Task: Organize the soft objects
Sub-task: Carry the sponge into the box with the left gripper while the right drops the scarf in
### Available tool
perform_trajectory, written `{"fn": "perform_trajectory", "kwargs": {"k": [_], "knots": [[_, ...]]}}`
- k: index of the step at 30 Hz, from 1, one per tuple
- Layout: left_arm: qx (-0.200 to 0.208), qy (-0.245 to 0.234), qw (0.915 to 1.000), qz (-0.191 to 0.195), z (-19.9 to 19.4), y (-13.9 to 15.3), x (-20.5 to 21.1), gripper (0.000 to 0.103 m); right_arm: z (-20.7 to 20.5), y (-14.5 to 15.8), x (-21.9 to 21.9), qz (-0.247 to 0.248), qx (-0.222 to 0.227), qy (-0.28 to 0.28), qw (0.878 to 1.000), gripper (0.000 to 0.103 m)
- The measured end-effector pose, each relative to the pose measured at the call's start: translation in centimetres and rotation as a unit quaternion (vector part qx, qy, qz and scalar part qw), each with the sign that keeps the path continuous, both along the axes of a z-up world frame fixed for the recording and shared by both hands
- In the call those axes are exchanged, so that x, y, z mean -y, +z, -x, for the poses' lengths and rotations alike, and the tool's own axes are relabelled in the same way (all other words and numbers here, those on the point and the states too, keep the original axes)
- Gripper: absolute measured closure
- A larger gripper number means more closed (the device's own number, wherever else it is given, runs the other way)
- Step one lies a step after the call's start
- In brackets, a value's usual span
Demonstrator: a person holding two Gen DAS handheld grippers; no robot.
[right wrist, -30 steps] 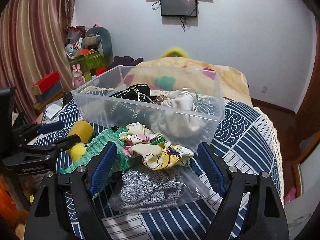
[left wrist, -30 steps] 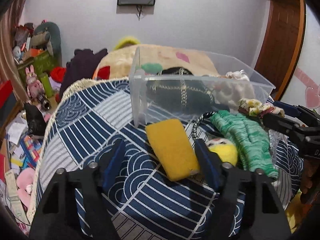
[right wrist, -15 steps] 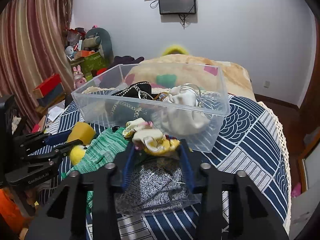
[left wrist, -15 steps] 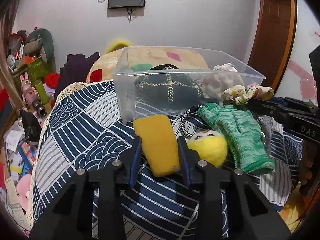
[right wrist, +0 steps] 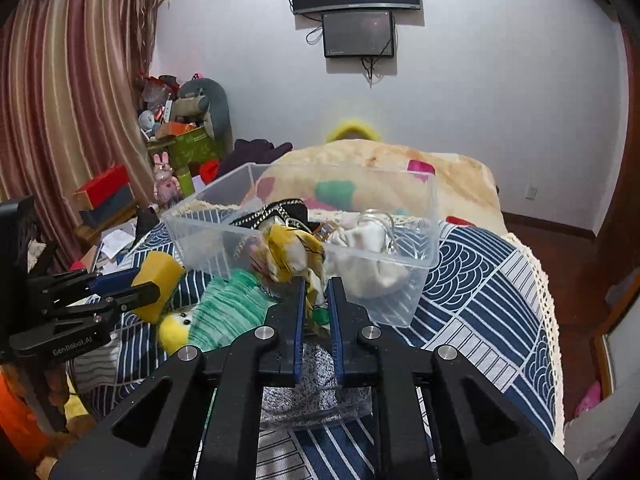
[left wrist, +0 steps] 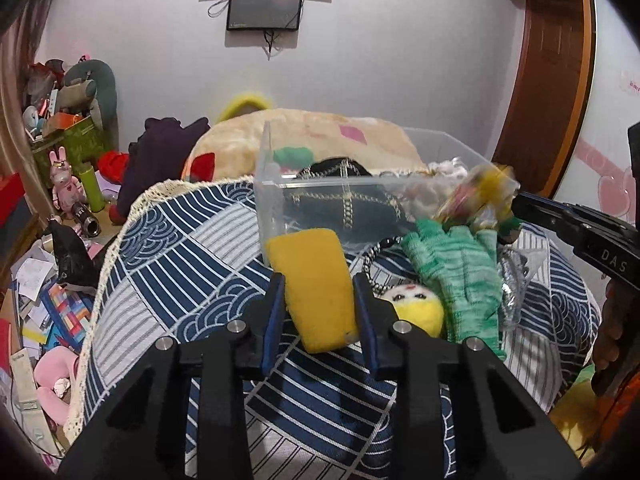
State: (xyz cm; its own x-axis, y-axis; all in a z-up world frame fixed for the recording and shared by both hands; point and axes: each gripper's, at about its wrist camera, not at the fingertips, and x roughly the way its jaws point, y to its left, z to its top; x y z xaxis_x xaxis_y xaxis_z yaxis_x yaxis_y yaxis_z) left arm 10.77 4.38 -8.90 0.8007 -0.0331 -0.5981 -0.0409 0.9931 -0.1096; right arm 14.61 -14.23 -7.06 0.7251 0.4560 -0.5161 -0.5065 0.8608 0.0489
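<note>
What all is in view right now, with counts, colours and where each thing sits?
Storage bin: one, clear plastic, on the patterned cloth, holding a black chain bag and white fabric.
Sponge: one, yellow, in front of the bin, clamped by the left gripper.
Scrunchie: one, yellow and white floral, lifted at the bin's near wall, pinched by the right gripper.
Glove: one, green knit, lying before the bin.
Doll: one, yellow, beside the glove.
Bagged grey knit: one, under the right gripper.
Cloth: one, blue and white.
Screens: two, black, on the wall.
Left gripper: black, blue pads.
Right gripper: black, blue pads.
</note>
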Motion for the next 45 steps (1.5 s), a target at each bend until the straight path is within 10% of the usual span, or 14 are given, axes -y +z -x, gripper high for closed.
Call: {"fn": "perform_trajectory", "kwargs": {"k": [8, 11, 17, 27, 45], "knots": [[0.016, 0.005, 0.9998, 0.008, 0.6, 1.3, -0.5, 0.070, -0.2, 0.4, -0.3, 0.014, -0.005, 0.003, 1.000, 0.091], [0.016, 0.005, 0.9998, 0.011, 0.7, 1.3, -0.6, 0.070, -0.8, -0.3, -0.3, 0.019, -0.011, -0.013, 1.000, 0.046], [0.013, 0.003, 0.9998, 0.012, 0.5, 1.1, -0.6, 0.070, -2.2, -1.4, -0.3, 0.027, -0.027, -0.018, 0.999, 0.041], [0.010, -0.001, 0.9999, 0.014, 0.2, 0.9, -0.4, 0.070, -4.6, -3.4, -0.1, 0.017, -0.085, -0.008, 0.996, 0.092], [0.051, 0.004, 0.9985, 0.022, -1.1, 4.4, -1.3, 0.070, 0.0, 3.6, 0.0, -0.015, 0.045, 0.007, 0.999, 0.097]]}}
